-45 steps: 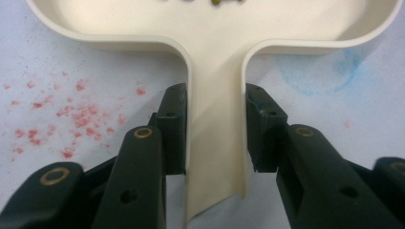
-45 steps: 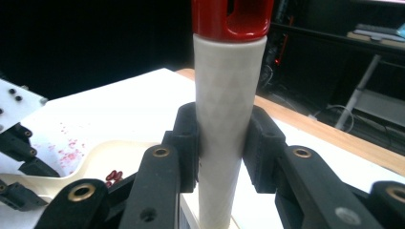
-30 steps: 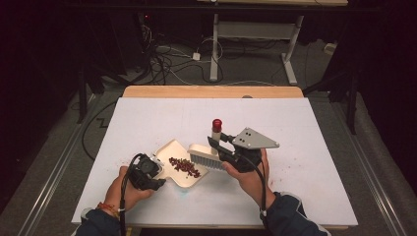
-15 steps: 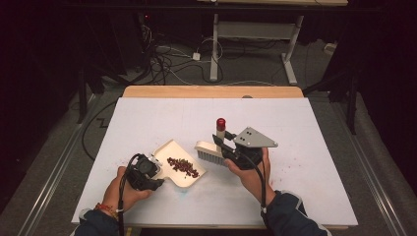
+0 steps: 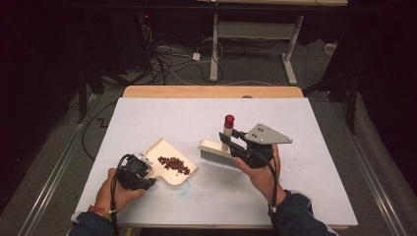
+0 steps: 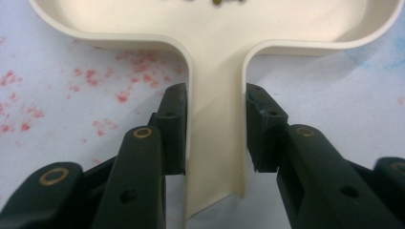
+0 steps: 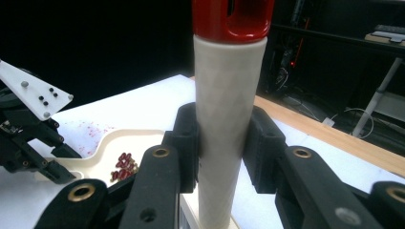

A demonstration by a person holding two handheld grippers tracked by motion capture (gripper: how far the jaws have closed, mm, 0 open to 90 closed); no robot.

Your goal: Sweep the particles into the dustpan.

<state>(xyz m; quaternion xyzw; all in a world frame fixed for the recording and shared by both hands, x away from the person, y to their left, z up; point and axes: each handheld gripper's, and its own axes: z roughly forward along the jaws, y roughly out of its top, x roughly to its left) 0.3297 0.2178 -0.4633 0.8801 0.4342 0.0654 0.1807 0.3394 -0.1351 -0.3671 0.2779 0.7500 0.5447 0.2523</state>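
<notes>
Cream dustpan (image 5: 169, 164) flat on table (image 5: 314, 191), red bits (image 5: 173, 164) inside, left gripper (image 6: 215, 126) clamped on its handle. Right gripper (image 7: 222, 143) grips brush (image 5: 216, 151) by its upright handle, bristles down, just right of dustpan mouth, apart.

dustpan (image 5: 169, 158) left of brush (image 5: 216, 150), beans (image 5: 174, 164) in dustpan

Dustpan (image 6: 215, 38) pan cut off by top edge; brush (image 7: 224, 95) bristles hidden below gripper view.
</notes>
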